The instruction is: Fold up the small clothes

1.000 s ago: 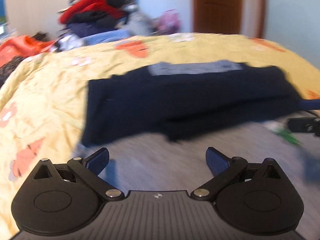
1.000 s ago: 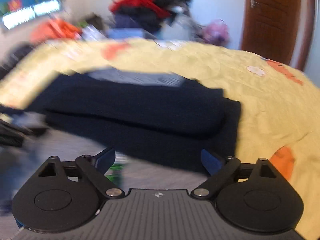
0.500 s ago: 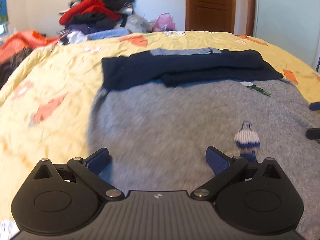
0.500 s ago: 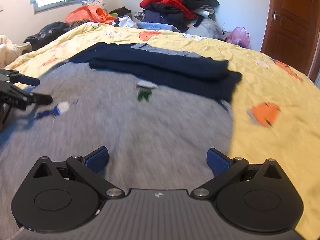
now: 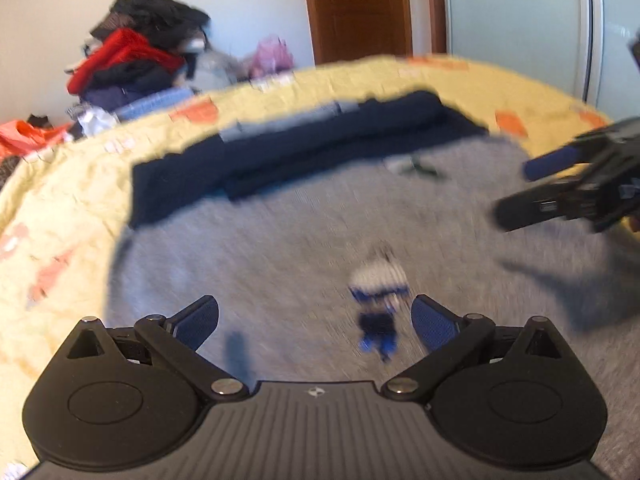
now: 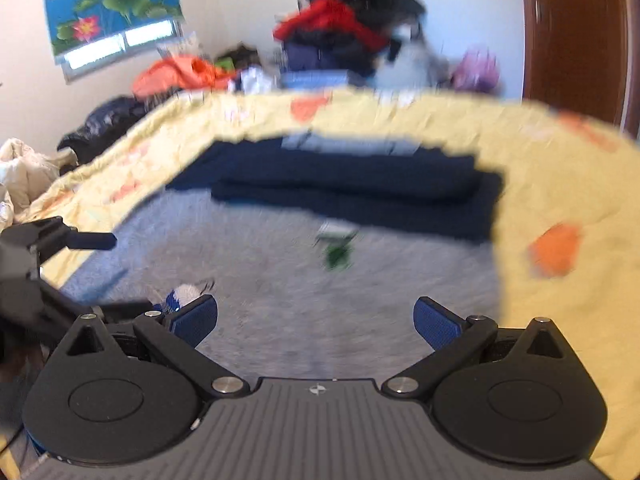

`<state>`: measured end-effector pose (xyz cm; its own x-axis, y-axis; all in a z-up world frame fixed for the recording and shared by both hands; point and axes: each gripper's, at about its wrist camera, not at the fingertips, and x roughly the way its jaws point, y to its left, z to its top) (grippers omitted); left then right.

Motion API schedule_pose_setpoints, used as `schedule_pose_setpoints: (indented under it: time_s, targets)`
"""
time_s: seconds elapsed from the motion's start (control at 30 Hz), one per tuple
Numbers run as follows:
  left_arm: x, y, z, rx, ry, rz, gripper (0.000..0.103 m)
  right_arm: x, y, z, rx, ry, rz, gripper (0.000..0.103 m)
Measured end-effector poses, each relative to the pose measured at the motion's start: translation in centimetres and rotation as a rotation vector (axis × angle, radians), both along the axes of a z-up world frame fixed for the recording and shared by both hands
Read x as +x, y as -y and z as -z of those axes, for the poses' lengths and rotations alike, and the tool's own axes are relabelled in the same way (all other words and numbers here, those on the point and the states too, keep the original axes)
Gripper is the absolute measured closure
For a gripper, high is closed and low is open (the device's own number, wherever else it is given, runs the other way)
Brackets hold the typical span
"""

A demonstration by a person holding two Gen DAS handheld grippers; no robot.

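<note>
Both views are motion-blurred. A grey garment lies spread flat on a bed covered by a yellow bedspread with orange patches. The garment fills the middle of both views and runs right under each gripper. It carries a small white-and-blue figure and a small green-and-white figure; their detail cannot be made out.

Left gripper: jaws wide apart, nothing between the blue pads, held low over the near part of the grey garment. The white-and-blue figure sits just ahead of its right pad. Contact with the cloth cannot be told.

Right gripper: jaws also wide apart and empty, over the grey garment, with the green-and-white figure ahead of it. In the left wrist view this gripper enters from the right edge above the cloth and casts a shadow on it.

Beyond the grey garment, touching its far edge, lies a dark navy folded garment with a light blue-grey piece at its far side. Past the bed, a pile of clothes stands against the wall, with a wooden door to its right. The right wrist view also shows a lotus poster on the wall.
</note>
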<state>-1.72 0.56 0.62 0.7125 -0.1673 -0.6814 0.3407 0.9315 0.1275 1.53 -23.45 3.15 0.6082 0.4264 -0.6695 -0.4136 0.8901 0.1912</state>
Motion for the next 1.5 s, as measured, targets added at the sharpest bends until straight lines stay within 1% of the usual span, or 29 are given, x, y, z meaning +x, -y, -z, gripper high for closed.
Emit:
schedule_pose_setpoints:
  time_s: [0.03,0.07,0.1,0.13,0.17,0.2,0.27,0.33,0.4,0.43,0.5,0.53,0.57,0.63,0.67,0.7,0.73,0.77,0.8,0.9,0.97,1.07,1.13,1.23,1.27,1.33,1.37,1.4,1.5]
  targets:
    - [-0.3,-0.2,0.4,-0.014,-0.005,-0.01,0.0,0.2,-0.4,1.0,0.009,-0.031,0.0,0.0]
    - [-0.7,-0.7,0.6,-0.048,-0.003,-0.024,0.0,-0.1,-0.6,1.5,-0.004,-0.001,0.002,0.0]
    - [-0.9,-1.4,0.9,-0.082,-0.021,-0.034,0.0,-0.7,-0.9,1.8,-0.06,0.045,-0.011,0.0]
    - [-1.2,-2.1,1.0,-0.115,-0.038,-0.049,0.0,-1.1,-1.2,2.3,-0.147,0.079,-0.02,0.0]
    - [-1.6,-2.6,1.0,-0.12,-0.036,-0.055,0.0,-1.4,-0.8,2.5,-0.165,0.108,-0.022,0.0]
    - [-2.3,-2.7,1.1,-0.108,-0.033,-0.049,0.0,-1.3,0.4,2.3,-0.126,0.092,0.003,0.0]
    - [-3.1,-3.2,1.1,-0.11,-0.039,-0.047,0.0,-0.9,2.0,2.2,-0.165,0.083,0.062,0.0]
    - [-3.6,-3.7,1.1,-0.108,-0.043,-0.039,0.0,-0.9,3.6,1.8,-0.15,0.063,0.099,0.0]
    - [-3.6,-3.9,0.7,-0.1,-0.063,-0.046,0.0,-1.5,3.7,0.8,-0.146,0.023,0.136,0.004]
    - [-3.5,-3.7,0.5,-0.093,-0.076,-0.056,0.0,-2.0,3.5,0.2,-0.119,0.011,0.144,0.005]
    - [-3.4,-2.9,-0.1,-0.1,-0.089,-0.064,0.0,-3.4,2.6,-0.7,-0.042,0.023,0.109,0.003]
    - [-3.6,-2.4,-0.4,-0.119,-0.087,-0.047,0.0,-4.2,1.8,-0.9,-0.026,0.028,0.088,0.0]
    - [-3.8,-1.8,-0.3,-0.128,-0.085,-0.026,0.0,-4.6,0.6,-0.9,-0.025,0.02,0.06,0.0]
    - [-3.9,-0.6,0.4,-0.099,-0.101,-0.021,0.0,-5.2,-1.2,-0.2,-0.053,0.0,0.021,0.0]
    - [-4.2,-0.4,0.7,-0.091,-0.076,-0.026,0.0,-5.5,-1.7,0.5,-0.088,-0.011,0.017,0.0]
    - [-4.5,-0.6,0.8,-0.096,-0.07,-0.031,0.0,-5.8,-2.2,1.1,-0.138,0.006,0.015,0.0]
    - [-4.9,-0.9,0.8,-0.108,-0.074,-0.04,0.0,-6.7,-2.3,1.4,-0.19,0.057,-0.002,0.0]
    - [-5.3,-1.3,0.8,-0.112,-0.077,-0.049,0.0,-7.2,-1.8,1.5,-0.176,0.078,-0.009,0.0]
    - [-5.9,-1.8,0.7,-0.11,-0.075,-0.055,0.0,-7.4,-1.0,1.6,-0.157,0.076,0.007,0.0]
    - [-8.0,-3.4,0.9,-0.109,-0.06,-0.079,0.0,-7.7,1.6,1.2,-0.17,0.071,0.068,0.0]
    - [-9.2,-4.4,0.7,-0.114,-0.067,-0.101,0.0,-7.2,2.7,1.0,-0.188,0.051,0.103,0.0]
    - [-10.6,-5.3,0.4,-0.12,-0.087,-0.117,0.0,-7.1,2.3,0.0,-0.21,-0.004,0.153,0.001]
    - [-11.2,-5.3,0.3,-0.104,-0.104,-0.116,0.0,-7.3,1.2,-0.8,-0.178,0.009,0.128,0.001]
    - [-11.4,-5.1,0.2,-0.097,-0.112,-0.12,0.0,-8.1,-1.2,-1.6,-0.143,0.044,0.027,0.0]
    - [-11.5,-5.0,0.2,-0.094,-0.117,-0.123,0.0,-8.3,-2.0,-1.3,-0.151,0.038,-0.006,0.0]
    - [-11.6,-5.1,0.1,-0.094,-0.133,-0.127,0.0,-8.5,-3.4,0.0,-0.21,0.004,-0.043,0.0]
    - [-11.8,-5.3,0.1,-0.091,-0.138,-0.125,0.0,-8.9,-3.6,0.9,-0.244,-0.005,-0.055,0.0]
    - [-12.2,-5.5,0.1,-0.086,-0.139,-0.123,0.0,-9.6,-2.8,1.1,-0.212,0.03,-0.057,0.0]
    - [-14.0,-6.7,0.4,-0.087,-0.118,-0.111,0.0,-11.1,-0.2,1.3,-0.189,0.055,-0.063,0.0]
